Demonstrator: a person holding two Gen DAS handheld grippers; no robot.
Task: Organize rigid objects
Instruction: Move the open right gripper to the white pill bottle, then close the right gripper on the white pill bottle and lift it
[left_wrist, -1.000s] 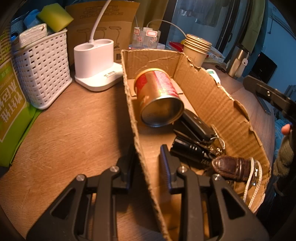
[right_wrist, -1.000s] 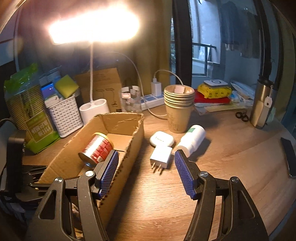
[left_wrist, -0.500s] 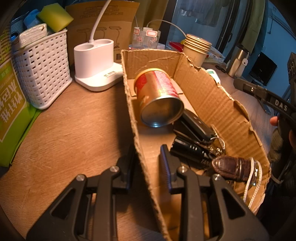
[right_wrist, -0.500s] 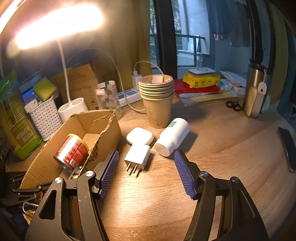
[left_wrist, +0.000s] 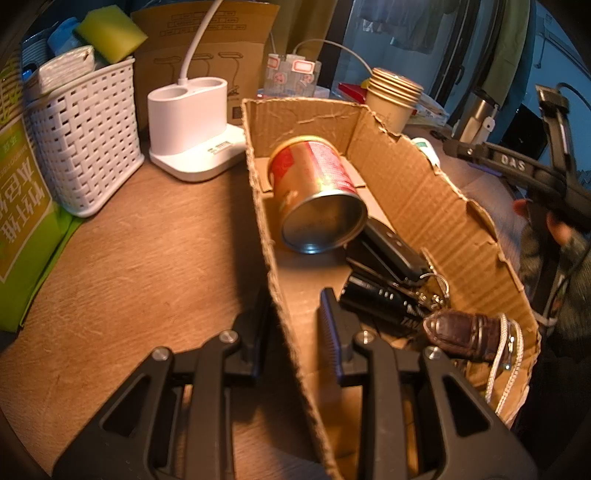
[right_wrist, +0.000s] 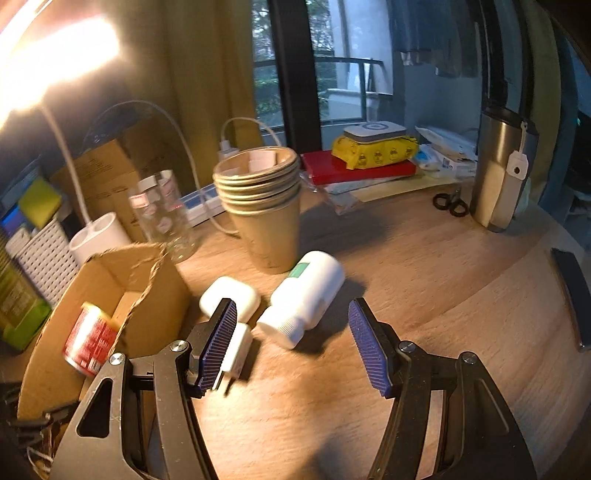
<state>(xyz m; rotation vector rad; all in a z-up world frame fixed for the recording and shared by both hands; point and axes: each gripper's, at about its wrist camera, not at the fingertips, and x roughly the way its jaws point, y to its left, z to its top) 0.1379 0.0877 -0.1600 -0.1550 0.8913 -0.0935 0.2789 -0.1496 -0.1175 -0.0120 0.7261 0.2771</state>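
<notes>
Two ribbed pads (right_wrist: 218, 343) flank, seemingly, a smooth cylindrical bottle (right_wrist: 304, 299).

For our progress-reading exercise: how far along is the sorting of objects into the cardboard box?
Done: the red-and-gold tin can, black key fob and brown leather strap lie inside the torn cardboard box. In hand: the left gripper straddles the box wall; the open right gripper holds nothing. Left: white pill bottle, white earbud case, white plug adapter.
</notes>
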